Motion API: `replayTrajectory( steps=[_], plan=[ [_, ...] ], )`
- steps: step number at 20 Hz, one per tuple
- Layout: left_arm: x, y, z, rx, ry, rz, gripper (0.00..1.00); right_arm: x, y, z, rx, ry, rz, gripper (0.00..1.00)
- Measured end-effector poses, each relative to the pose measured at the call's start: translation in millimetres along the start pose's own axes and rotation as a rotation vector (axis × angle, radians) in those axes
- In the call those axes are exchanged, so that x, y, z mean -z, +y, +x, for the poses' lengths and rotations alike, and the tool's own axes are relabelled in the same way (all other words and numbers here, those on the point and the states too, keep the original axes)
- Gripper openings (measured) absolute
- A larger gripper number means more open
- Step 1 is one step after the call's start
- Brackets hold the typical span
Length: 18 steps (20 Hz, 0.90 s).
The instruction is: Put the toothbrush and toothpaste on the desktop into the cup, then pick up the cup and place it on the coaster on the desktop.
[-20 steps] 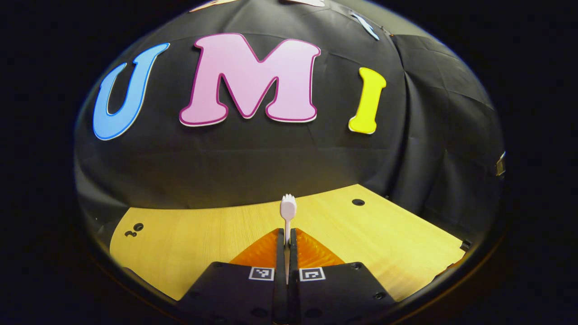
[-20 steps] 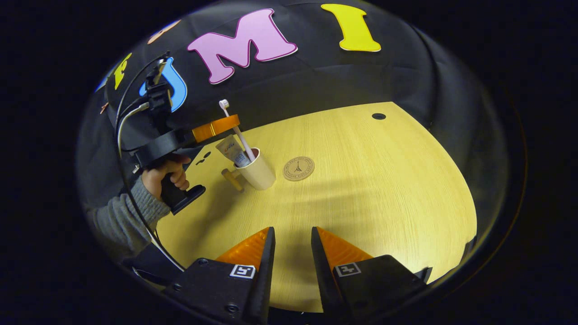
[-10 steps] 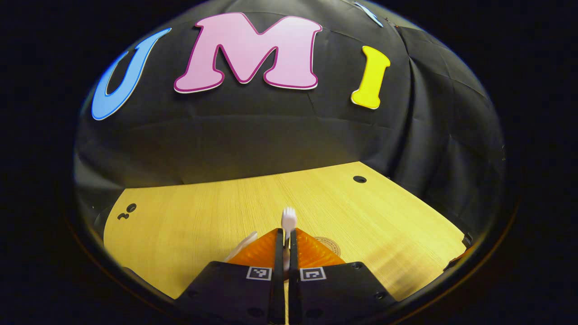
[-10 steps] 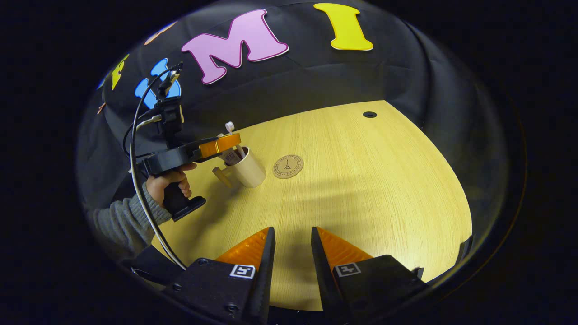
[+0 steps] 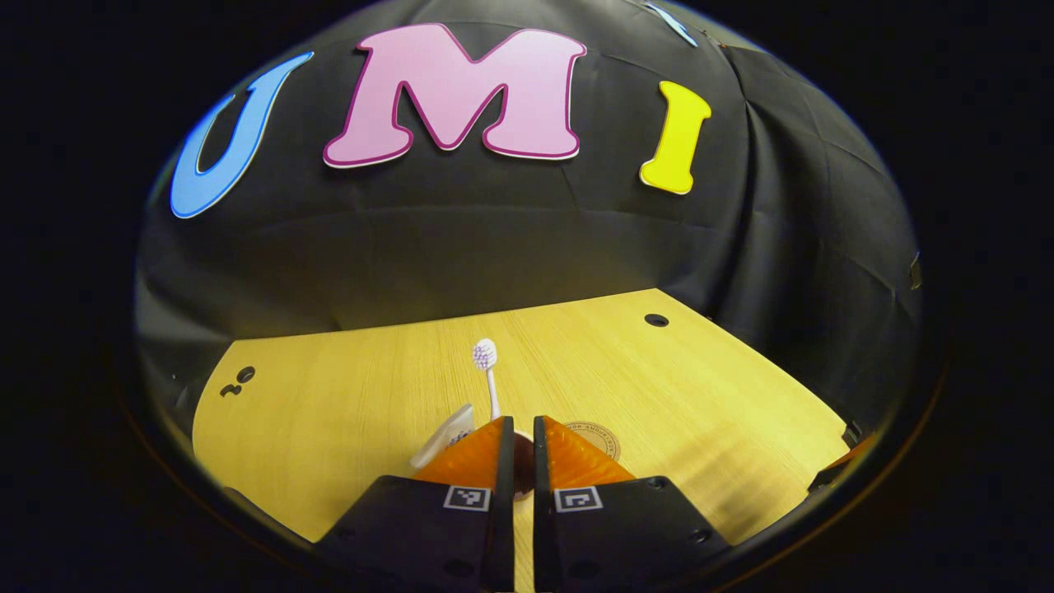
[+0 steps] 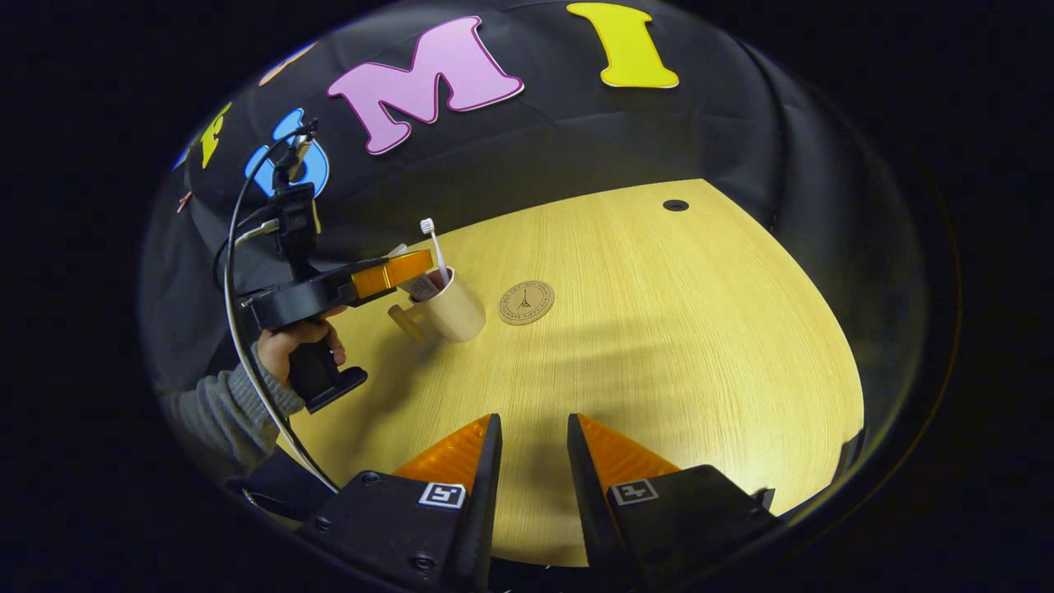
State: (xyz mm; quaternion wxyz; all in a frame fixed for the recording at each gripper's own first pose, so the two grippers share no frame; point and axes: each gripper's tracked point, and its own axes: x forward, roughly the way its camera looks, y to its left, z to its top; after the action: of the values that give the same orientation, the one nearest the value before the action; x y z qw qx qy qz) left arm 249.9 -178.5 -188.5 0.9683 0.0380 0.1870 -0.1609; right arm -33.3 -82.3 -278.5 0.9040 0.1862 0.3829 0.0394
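A pale wooden desktop (image 6: 659, 329) with fine grain runs up to the black cloth at its far side. A cream cup (image 6: 451, 309) stands on it toward the far left, handle pointing left. Just right of the cup lies a round brown coaster (image 6: 526, 302), flat and apart from it. A small dark hole (image 6: 675, 205) sits near the far right edge
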Motion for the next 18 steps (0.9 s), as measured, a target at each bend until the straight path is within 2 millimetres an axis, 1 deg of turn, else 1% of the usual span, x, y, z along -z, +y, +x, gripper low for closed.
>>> replayTrajectory(
  steps=[4,6,7,9,12,13,15,17,18],
  plan=[
    [-18.2,-2.5,-33.7,0.014,-0.044,0.017,0.14,-2.8,5.8,1.7,-0.015,-0.003,0.003,0.49],
    [-17.7,-1.7,-48.1,0.040,-0.041,0.009,0.17,-3.4,8.7,3.9,-0.023,-0.003,0.001,0.48],
    [-14.9,3.5,-54.0,0.045,-0.026,0.010,0.23,-3.2,10.3,5.4,-0.027,0.001,0.000,0.48],
    [-7.4,18.2,-63.1,0.045,0.019,0.018,0.29,-2.5,12.2,5.8,-0.036,0.006,-0.003,0.48],
    [8.9,33.2,-75.3,0.068,0.116,-0.003,0.34,-1.9,14.2,6.3,-0.045,0.012,-0.007,0.49],
    [14.8,39.8,-77.4,0.070,0.145,-0.006,0.43,-2.8,14.9,6.3,-0.050,0.012,-0.005,0.49],
    [26.4,46.2,-79.5,0.089,0.200,-0.013,0.42,-4.4,15.5,8.2,-0.057,0.011,-0.003,0.48],
    [38.2,45.9,-78.2,0.130,0.259,-0.013,0.58,-5.9,15.4,8.7,-0.061,0.010,0.000,0.49],
    [44.5,45.6,-78.0,0.151,0.298,-0.005,0.50,-6.0,15.0,8.9,-0.061,0.009,0.001,0.49]
  ],
)
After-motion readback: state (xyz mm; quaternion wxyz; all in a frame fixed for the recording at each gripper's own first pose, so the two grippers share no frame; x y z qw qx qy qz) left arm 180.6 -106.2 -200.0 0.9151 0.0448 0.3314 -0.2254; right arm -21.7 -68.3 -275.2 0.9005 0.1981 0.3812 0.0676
